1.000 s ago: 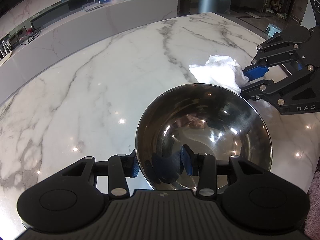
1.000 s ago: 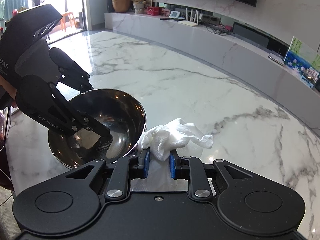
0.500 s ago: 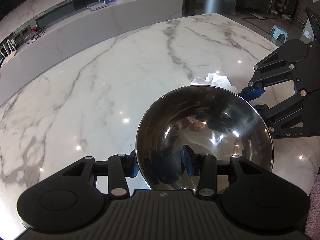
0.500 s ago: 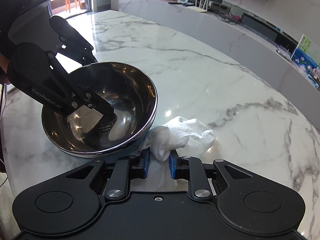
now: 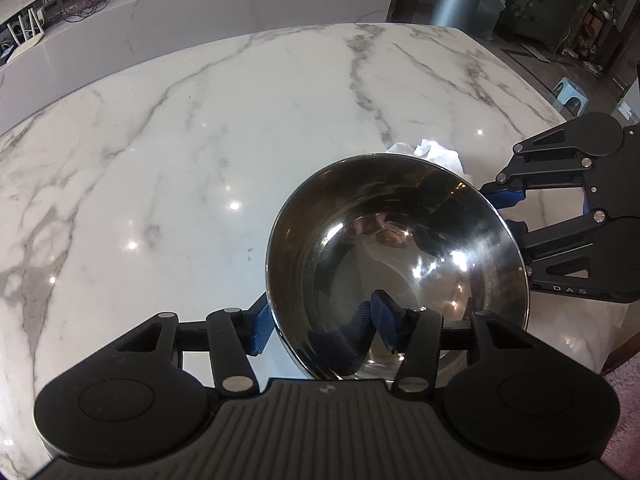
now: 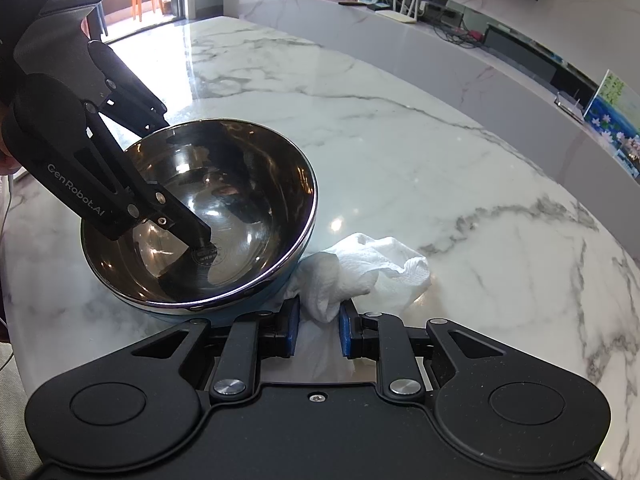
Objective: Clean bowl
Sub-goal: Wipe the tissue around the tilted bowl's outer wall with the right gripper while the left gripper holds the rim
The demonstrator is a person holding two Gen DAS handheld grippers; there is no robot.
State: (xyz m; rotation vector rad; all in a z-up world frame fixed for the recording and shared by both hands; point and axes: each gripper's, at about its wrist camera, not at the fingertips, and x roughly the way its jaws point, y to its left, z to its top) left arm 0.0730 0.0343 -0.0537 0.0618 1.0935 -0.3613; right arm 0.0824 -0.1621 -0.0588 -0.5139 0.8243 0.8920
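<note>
the shiny round steel bowl (image 6: 200,216) sits tilted on the white marble table (image 5: 200,140). left tongs (image 5: 320,328) straddle its near rim, just opening, no longer pinching. right tongs (image 6: 316,330), just beside the bowl, clamp a crumpled white paper towel (image 6: 360,264). wiping looks imminent: the towel must go inside.

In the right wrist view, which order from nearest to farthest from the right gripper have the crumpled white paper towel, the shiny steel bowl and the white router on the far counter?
1. Crumpled white paper towel: pinched in the right gripper.
2. Shiny steel bowl: just beyond, toward the left.
3. White router: far back on the grey counter.
</note>
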